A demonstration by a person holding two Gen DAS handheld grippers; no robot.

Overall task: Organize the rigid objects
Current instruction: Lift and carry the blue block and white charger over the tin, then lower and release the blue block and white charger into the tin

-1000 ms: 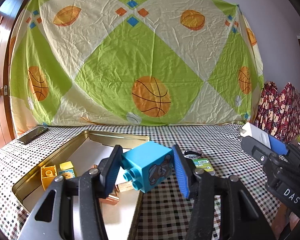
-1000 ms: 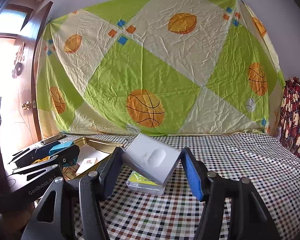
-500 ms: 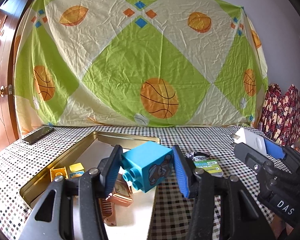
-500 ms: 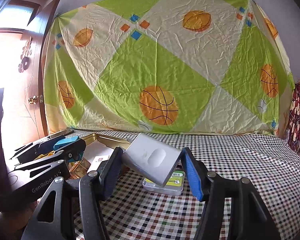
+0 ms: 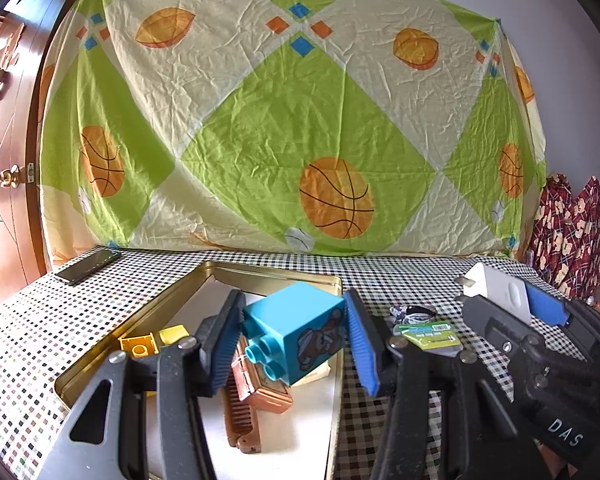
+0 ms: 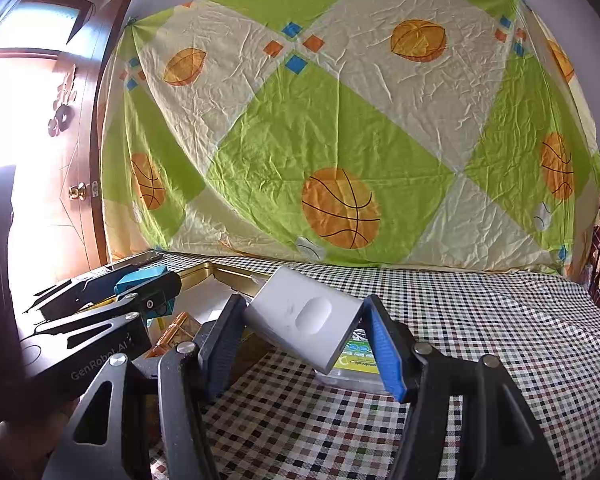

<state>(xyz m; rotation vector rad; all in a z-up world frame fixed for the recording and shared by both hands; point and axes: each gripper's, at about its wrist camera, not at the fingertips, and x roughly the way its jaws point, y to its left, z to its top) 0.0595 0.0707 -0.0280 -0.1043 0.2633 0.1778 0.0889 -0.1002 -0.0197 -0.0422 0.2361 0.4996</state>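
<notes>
We hold the left gripper low over the gold tray's right rim, its jaws clamping a blue block; the right gripper clamps a white charger over open tabletop.

Def a home, prob a bedroom: a basketball-print bedsheet is hung over the wall, a checked tablecloth is spread out, and a wooden door w/ brass knob is seen.

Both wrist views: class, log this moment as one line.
left gripper: shut on blue block | right gripper: shut on white charger | gold tin: comb, yellow blocks inside
</notes>
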